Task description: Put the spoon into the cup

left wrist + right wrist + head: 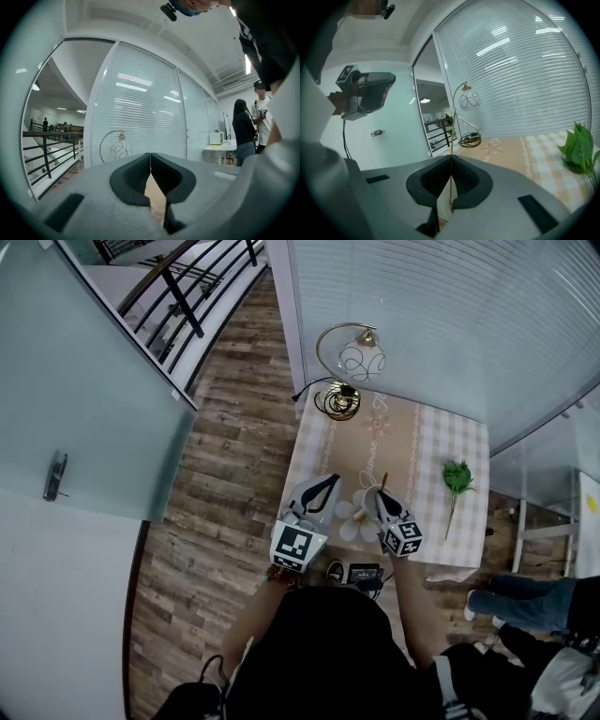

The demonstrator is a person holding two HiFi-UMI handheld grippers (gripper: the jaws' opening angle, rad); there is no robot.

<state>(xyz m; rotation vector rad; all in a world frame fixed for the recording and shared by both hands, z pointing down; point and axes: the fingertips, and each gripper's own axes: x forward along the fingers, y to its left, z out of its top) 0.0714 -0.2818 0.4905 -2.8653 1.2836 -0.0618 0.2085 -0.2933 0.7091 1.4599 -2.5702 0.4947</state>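
A thin gold spoon [452,140] stands upright between the jaws of my right gripper [451,159], which is shut on its handle. In the head view this gripper [380,495] hangs over a white cup [367,499] on a flower-shaped saucer [349,517], with the spoon's end [384,478] sticking out past the jaws. Something white, probably the cup [440,206], shows just below the jaws. My left gripper [328,484] hovers left of the saucer. Its pads meet at the tips [150,157] with nothing between them.
The small table [412,437] has a checked cloth. A curled gold lamp [349,371] stands at its far end and a green sprig [457,479] lies at the right. A glass wall, a stair railing [178,287] and a person's legs [525,601] surround it.
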